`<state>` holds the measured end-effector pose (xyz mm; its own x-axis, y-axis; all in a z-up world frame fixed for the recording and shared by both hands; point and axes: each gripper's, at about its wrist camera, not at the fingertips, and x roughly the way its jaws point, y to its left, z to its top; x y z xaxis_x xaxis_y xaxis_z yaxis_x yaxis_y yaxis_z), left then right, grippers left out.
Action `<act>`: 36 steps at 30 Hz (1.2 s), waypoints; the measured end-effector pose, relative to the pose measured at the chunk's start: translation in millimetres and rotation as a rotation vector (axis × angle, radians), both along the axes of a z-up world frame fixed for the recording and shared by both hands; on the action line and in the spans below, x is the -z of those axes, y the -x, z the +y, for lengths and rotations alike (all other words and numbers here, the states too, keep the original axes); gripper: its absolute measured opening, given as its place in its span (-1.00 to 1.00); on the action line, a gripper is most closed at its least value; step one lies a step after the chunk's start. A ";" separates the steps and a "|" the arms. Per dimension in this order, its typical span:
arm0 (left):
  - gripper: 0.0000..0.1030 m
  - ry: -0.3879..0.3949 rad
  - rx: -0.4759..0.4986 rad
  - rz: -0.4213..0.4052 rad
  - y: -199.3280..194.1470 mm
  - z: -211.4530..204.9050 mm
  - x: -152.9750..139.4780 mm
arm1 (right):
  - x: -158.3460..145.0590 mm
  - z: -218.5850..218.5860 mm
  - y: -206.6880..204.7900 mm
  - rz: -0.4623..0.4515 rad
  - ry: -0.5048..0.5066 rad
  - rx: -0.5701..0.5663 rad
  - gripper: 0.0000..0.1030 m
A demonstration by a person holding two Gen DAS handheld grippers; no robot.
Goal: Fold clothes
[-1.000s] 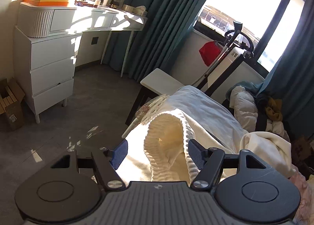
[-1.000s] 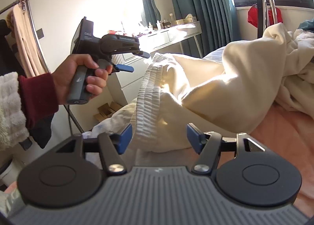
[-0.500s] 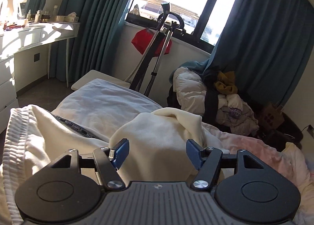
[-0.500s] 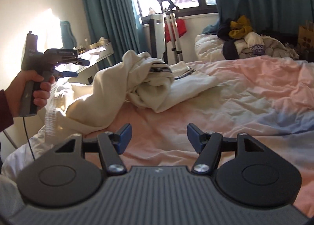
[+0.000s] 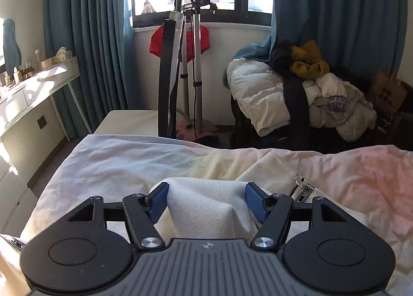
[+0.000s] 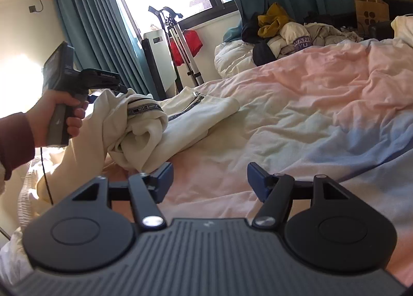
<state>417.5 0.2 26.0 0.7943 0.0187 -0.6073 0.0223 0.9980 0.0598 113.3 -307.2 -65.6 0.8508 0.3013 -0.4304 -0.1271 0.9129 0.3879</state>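
Observation:
A cream garment with black lettered tape (image 6: pixel 155 125) lies crumpled on the left part of the bed. In the left wrist view a raised fold of it (image 5: pixel 206 208) stands between the wide-apart blue pads of my left gripper (image 5: pixel 207 199), which is open. In the right wrist view the left gripper's body (image 6: pixel 77 84) is held in a hand just above the garment. My right gripper (image 6: pixel 209 177) is open and empty, above bare bedding to the right of the garment.
The bed has a rumpled pink, cream and blue cover (image 6: pixel 309 104). Beyond its far edge stand a garment steamer (image 5: pixel 191 63) and a chair piled with clothes (image 5: pixel 296 89). A white dressing table (image 5: pixel 31 89) is at the left. A paper bag (image 6: pixel 371 9) stands at the back right.
Both views have swung right, from the dressing table and wall towards the window and bed. The left gripper now straddles a fold of the cream garment; the right gripper has left it.

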 end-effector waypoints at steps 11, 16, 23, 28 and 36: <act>-0.85 0.015 0.050 -0.113 113.4 -11.6 -49.0 | 5.4 4.3 -1.8 0.009 0.007 0.008 0.29; -0.86 0.056 0.129 -0.218 220.4 -10.6 -74.5 | -6.5 4.1 13.2 -0.025 0.025 0.018 0.29; -0.87 0.152 0.300 -0.152 363.5 -16.0 -25.9 | -27.1 2.5 41.1 -0.069 0.004 0.006 0.29; -0.87 0.190 0.278 -0.068 398.2 -18.5 36.0 | -31.4 11.5 59.8 -0.065 0.013 -0.023 0.29; -0.86 0.271 0.246 -0.071 405.0 -4.9 63.2 | -23.5 32.3 62.1 -0.024 -0.077 -0.125 0.29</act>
<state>12.5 -4.7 -37.2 0.7954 -0.3318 -0.5073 0.2686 0.9432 -0.1956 51.1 -274.9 -42.1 0.8145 0.4371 -0.3814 -0.2482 0.8569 0.4519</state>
